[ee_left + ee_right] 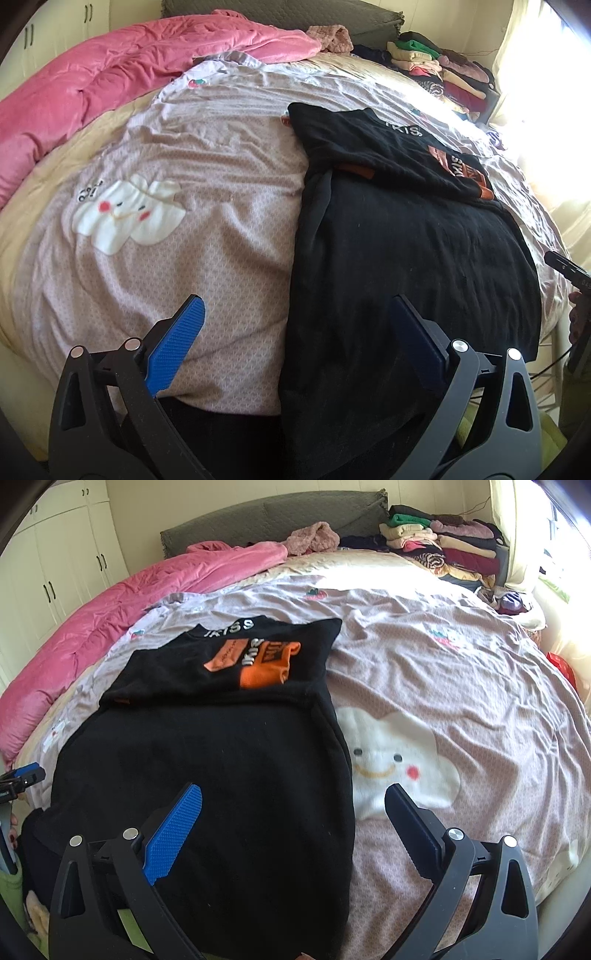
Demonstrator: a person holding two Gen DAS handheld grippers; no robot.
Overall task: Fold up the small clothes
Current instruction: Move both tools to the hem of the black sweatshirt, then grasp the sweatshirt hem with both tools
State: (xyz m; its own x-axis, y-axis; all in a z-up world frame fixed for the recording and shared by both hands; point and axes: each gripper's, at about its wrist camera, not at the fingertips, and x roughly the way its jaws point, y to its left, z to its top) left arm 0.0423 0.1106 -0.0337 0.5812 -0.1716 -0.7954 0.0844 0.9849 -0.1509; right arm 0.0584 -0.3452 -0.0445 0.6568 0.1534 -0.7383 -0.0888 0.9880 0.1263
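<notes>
Two handheld grippers hover over the near edge of a bed, each with blue ribbed pads on black fingers.

1. Far left: a crumpled pink quilted duvet [110, 620] lies along the bed's left side, below cream wardrobe doors [55, 565].
2. Left gripper [295, 343]: jaws spread wide, holding nothing. Its left finger is above the pale pink patterned bedsheet [207, 229]; its right finger is above the garment's left edge.
3. Centre: the black fleece garment [221, 768] lies flat on the sheet, its near end draping over the bed edge. Its far portion is folded back onto itself, showing an orange printed patch [258, 659] and white lettering.
4. Right gripper [295, 823]: jaws spread wide, holding nothing. Its left finger is above the garment; its right finger is above a white smiling cloud applique [391, 760] on the sheet, just beside the garment's right edge.
5. Far right: a stack of folded clothes in mixed colours [443, 546] sits at the bed's far corner, near the bright window.
</notes>
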